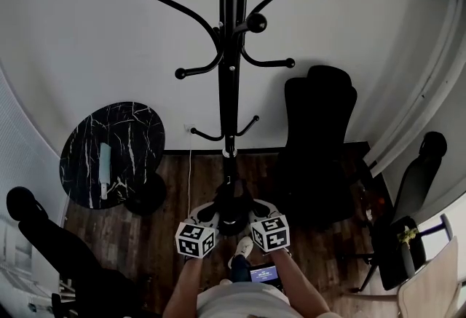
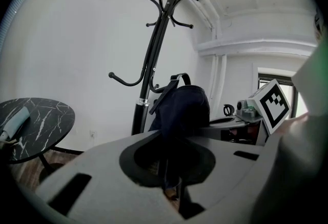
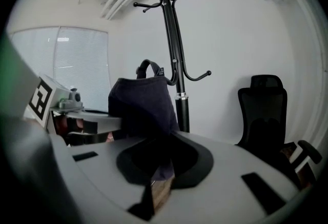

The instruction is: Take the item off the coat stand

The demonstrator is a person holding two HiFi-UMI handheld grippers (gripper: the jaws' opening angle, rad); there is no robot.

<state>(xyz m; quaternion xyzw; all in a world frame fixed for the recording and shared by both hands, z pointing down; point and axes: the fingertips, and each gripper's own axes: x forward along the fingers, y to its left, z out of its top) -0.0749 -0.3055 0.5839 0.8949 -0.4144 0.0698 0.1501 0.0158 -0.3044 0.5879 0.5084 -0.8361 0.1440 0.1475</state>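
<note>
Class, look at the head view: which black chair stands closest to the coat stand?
The tall-backed chair against the wall, just right of the coat stand; the left-edge chair and right-edge chair sit much farther off.

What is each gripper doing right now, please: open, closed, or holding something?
Left gripper: closed on the dark bag.
Right gripper: closed on the same dark bag.

Left gripper [image 2: 171, 189]: jaws nearly together, pinching a fold of the dark bag [image 2: 180, 107] ahead of it.
Right gripper [image 3: 156, 187]: jaws nearly together, clamped on the same bag, just beside the left gripper.
Left forearm [image 1: 183, 286]: reaches forward behind its gripper.
Right forearm [image 1: 300, 286]: likewise, alongside.
</note>
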